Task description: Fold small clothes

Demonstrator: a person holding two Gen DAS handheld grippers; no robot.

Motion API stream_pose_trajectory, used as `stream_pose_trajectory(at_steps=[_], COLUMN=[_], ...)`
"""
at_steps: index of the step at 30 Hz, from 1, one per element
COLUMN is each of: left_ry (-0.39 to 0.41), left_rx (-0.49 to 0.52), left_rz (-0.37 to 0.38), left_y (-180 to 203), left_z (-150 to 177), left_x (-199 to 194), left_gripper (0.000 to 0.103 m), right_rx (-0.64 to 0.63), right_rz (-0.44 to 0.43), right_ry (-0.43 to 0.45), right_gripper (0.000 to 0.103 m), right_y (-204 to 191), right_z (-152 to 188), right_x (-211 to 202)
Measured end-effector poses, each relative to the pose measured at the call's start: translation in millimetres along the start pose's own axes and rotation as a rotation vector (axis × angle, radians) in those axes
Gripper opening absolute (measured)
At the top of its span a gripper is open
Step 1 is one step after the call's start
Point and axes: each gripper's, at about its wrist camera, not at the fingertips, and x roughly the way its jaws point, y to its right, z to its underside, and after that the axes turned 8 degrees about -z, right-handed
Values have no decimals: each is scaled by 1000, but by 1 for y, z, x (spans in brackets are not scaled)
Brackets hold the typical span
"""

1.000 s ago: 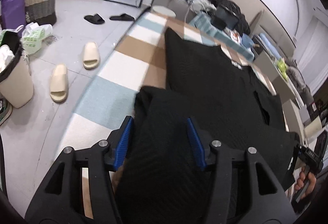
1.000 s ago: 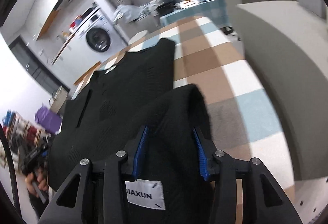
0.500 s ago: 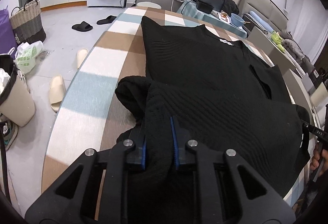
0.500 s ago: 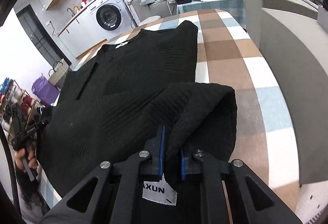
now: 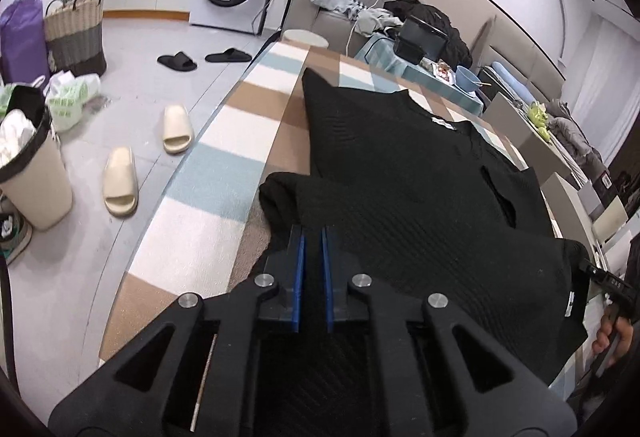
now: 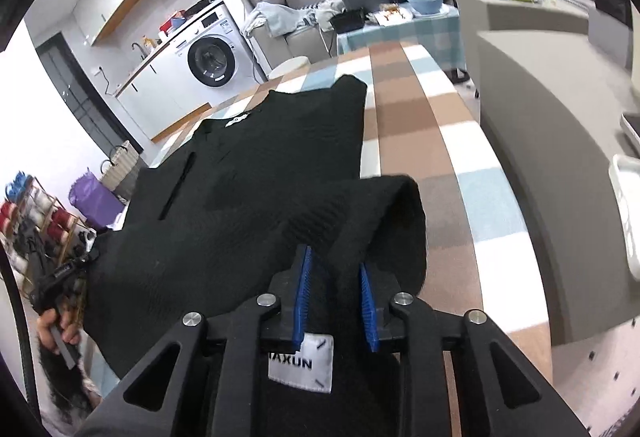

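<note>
A: Black ribbed knit garment (image 5: 400, 165) — seen from the left wrist, it lies spread on the checked worktop (image 5: 224, 165) of brown, white and pale blue squares. What does the left gripper (image 5: 312, 237) have?

B: Its jaws are clenched on a bunched fold of the near hem; only a thin strip of knit shows between the blue pads. The fabric rises in a soft rounded hump just ahead of them.

A: Anything cut off?

B: The garment's near part disappears under the gripper body. At the right edge a hand (image 5: 614, 337) holds the other tool, half out of frame. Bare worktop runs along the garment's left side, then the floor with cream rubber slippers (image 5: 120, 181).

A: And the right wrist view?

B: The right gripper (image 6: 335, 269) is clamped on a thicker wad of the same black knit (image 6: 260, 165), a white woven label (image 6: 301, 363) below the pads, its first letters hidden. The lifted corner curls over in a rounded roll. To the right lies a wide bare strip of checked worktop (image 6: 424, 141), then a grey upholstered block (image 6: 552, 125).
</note>
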Motion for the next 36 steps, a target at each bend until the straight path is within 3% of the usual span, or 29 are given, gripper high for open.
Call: stream_pose_trajectory(at_steps=[1, 8, 15, 16, 18, 20, 22, 29, 36], left_ry=[12, 114, 2, -18, -41, -34, -21, -44, -73], left_rx=[2, -17, -24, -30, -48, -50, -71, -96, -67], left_rz=[-2, 18, -41, -44, -49, -65, -79, -66, -76], left_y=[1, 6, 7, 7, 3, -2, -8, -18, -14], left_z=[-1, -28, -39, -38, -33, -27, -21, 4, 28], left_x=[-4, -26, 26, 29, 31, 27, 18, -3, -20], left_gripper=[5, 4, 5, 6, 16, 40, 53, 57, 58], right_rx=[-20, -27, 36, 57, 110, 134, 153, 142, 112], right_rz=[-3, -32, 98, 116, 119, 99, 78, 26, 59], right_ry=[-2, 177, 118, 93, 54, 59, 62, -9, -54], right_gripper=[5, 4, 5, 7, 22, 33, 42, 47, 56], right_y=[-3, -13, 0, 5, 17, 26, 33, 31, 25], right_z=[-1, -29, -45, -45, -41, -33, -26, 5, 40], right_x=[2, -28, 15, 21, 25, 17, 8, -14, -34])
